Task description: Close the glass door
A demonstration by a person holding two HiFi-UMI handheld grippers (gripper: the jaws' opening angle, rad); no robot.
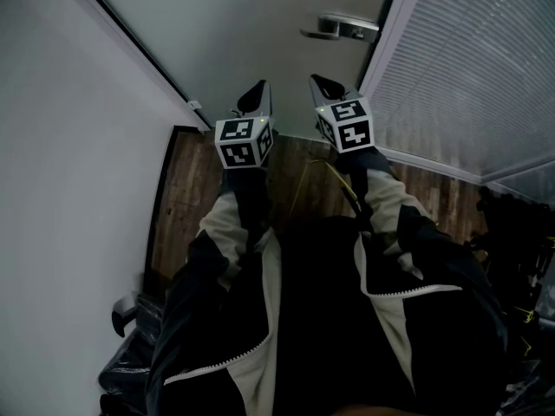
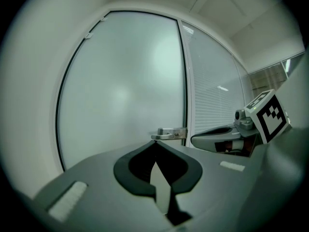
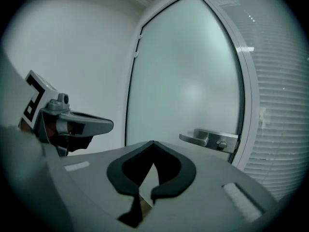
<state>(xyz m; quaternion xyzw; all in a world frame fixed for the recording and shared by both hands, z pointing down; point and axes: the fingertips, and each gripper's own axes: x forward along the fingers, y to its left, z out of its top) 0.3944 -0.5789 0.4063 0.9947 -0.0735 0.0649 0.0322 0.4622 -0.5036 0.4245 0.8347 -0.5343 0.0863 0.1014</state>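
The frosted glass door (image 1: 260,24) stands straight ahead, and its handle edge lies against the white frame with no gap showing. Its metal lever handle (image 1: 342,28) sits by that edge and also shows in the left gripper view (image 2: 168,133) and the right gripper view (image 3: 207,138). Both grippers are held side by side, a short way from the glass, touching nothing. My left gripper (image 1: 254,98) (image 2: 154,142) is shut and empty. My right gripper (image 1: 328,85) (image 3: 153,142) is shut and empty, below and left of the handle.
A white wall (image 1: 69,146) bounds the left side. A glass partition with blinds (image 1: 468,68) runs along the right. Wooden floor (image 1: 186,189) lies below, with dark objects at the lower left (image 1: 130,354) and the far right (image 1: 520,250).
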